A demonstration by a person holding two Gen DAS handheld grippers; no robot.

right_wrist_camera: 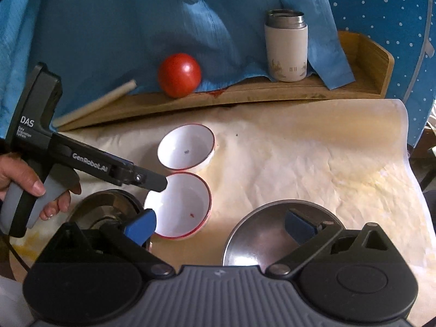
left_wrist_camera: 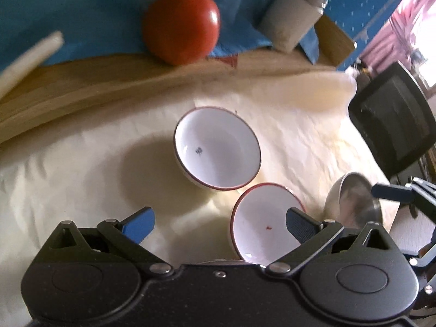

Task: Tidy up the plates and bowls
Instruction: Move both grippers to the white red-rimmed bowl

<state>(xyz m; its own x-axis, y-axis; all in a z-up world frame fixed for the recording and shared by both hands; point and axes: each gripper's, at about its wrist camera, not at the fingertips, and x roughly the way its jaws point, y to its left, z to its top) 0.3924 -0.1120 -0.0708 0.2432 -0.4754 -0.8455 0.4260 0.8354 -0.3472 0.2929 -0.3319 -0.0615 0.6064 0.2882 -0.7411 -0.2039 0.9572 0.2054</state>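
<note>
Cream, creased paper sheet [right_wrist_camera: 313, 158] spread over the table, stained yellow in patches. Behind it a low wooden shelf [right_wrist_camera: 272, 92] with a raised end, backed by draped blue cloth [right_wrist_camera: 136, 27]. On the shelf: a glossy red ball [right_wrist_camera: 179, 74], a pale rod [right_wrist_camera: 95, 106] lying slanted, and a cream cylindrical flask [right_wrist_camera: 286, 51] with a metal collar, standing upright. At the edge of the left wrist view, a black mesh chair back [left_wrist_camera: 392, 128] and a pink curtain by a bright window.

Left gripper [left_wrist_camera: 220, 222] spread wide and empty, hovering low over the paper. Far white bowl [left_wrist_camera: 216, 148] ahead, just beyond the fingertips, tilted in this view. Near white bowl [left_wrist_camera: 261, 226] close against the right-hand blue pad; touching or not, cannot tell. In the right wrist view, held by a hand [right_wrist_camera: 24, 182], tip over the near white bowl's rim.

Right gripper [right_wrist_camera: 220, 224] also spread wide, clasping nothing, above the steel bowl [right_wrist_camera: 261, 234], one pad over its hollow. Second steel dish [right_wrist_camera: 109, 209] at left, partly hidden.

Both white bowls round, smooth, glazed, with thin red rims, standing just beside each other. Steel bowl brushed and dully reflective.
</note>
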